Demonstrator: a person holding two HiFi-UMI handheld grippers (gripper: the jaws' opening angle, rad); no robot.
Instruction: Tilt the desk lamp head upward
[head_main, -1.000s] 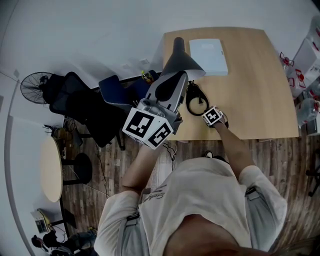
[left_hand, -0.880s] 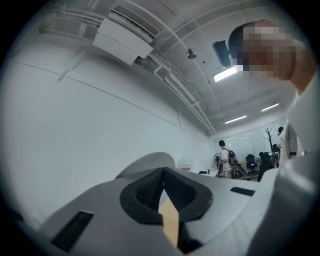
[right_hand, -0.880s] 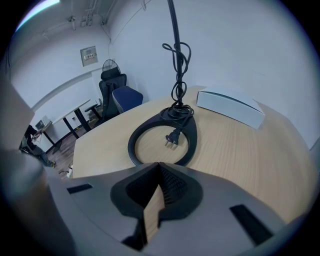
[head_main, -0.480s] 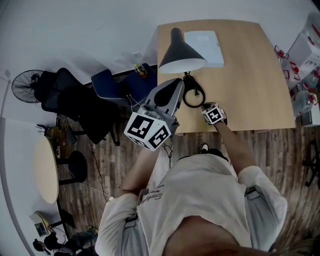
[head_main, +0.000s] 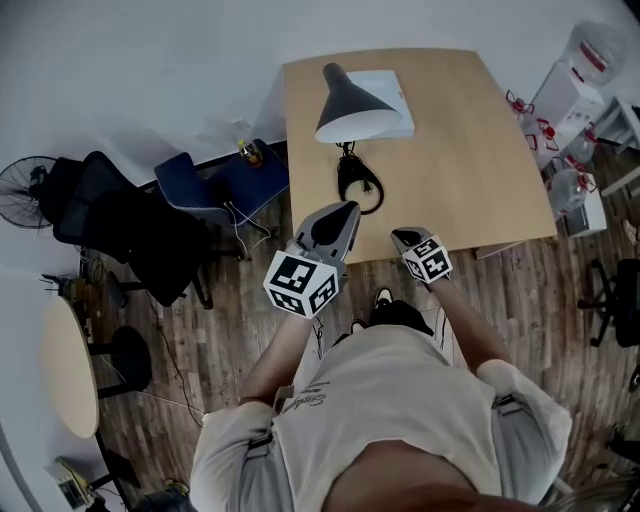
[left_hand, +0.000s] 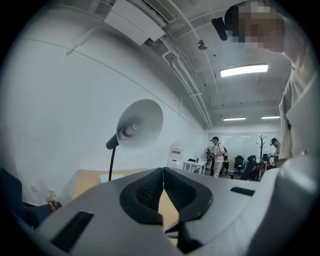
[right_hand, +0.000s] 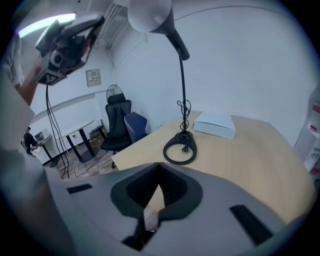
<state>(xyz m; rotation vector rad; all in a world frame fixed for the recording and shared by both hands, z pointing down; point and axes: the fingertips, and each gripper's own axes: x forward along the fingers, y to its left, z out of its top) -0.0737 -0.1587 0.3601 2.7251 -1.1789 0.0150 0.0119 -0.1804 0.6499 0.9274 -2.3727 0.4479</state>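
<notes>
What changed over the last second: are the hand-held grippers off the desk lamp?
Both drew back toward the person: the left hand-held gripper away from the lamp head, the right hand-held gripper away from the ring base. Both are now at the desk's near edge, jaws together, empty. The lamp and white box stayed put.
</notes>
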